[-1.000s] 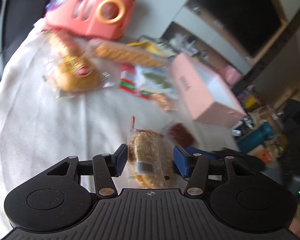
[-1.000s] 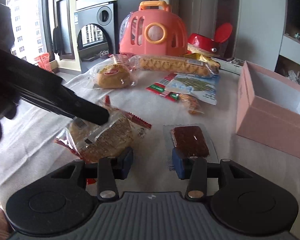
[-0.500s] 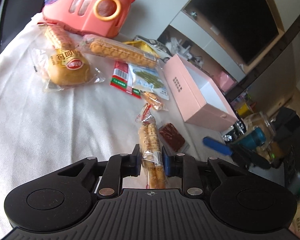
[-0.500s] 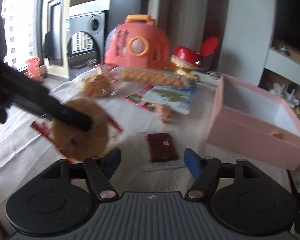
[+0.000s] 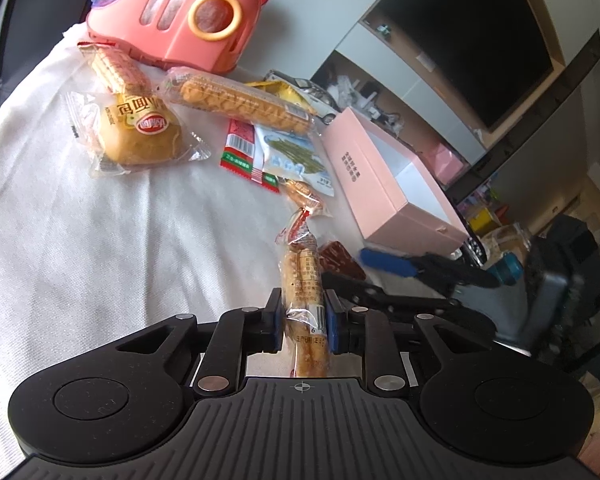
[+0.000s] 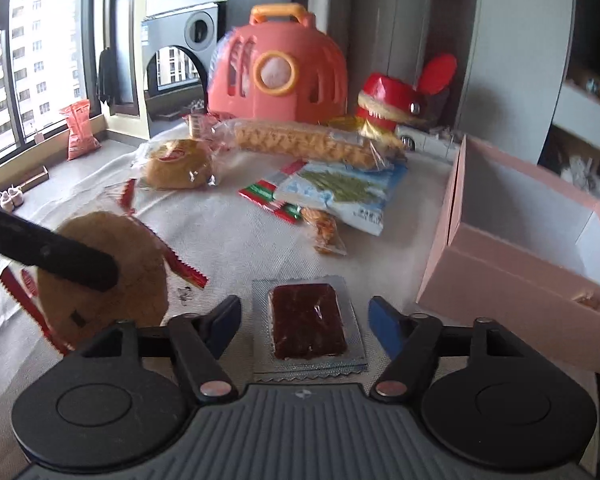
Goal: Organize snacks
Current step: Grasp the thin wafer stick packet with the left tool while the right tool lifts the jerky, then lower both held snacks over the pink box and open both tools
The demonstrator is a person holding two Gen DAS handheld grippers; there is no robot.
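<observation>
My left gripper [image 5: 302,322] is shut on a round biscuit pack [image 5: 303,280] in clear wrap with red ends, held edge-on above the white cloth; the right wrist view shows the same pack [image 6: 104,272] lifted at the left. My right gripper [image 6: 304,326] is open, its fingers on either side of a dark red fruit-leather packet [image 6: 308,322] lying on the cloth; that packet also shows in the left wrist view [image 5: 340,260]. An open pink box [image 6: 532,240] stands right of it, and shows in the left wrist view too [image 5: 388,184].
Further back lie a bun pack [image 5: 140,136], a long cracker pack [image 5: 240,102], a blue-white snack bag [image 6: 340,192], a red-green sachet [image 6: 268,196] and a small orange snack [image 6: 322,230]. A pink toy carrier [image 6: 278,76] stands at the cloth's far edge.
My left gripper closed on the biscuit pack and lifted it off the cloth, turning it edge-on. My right gripper opened and now straddles the dark red packet.
</observation>
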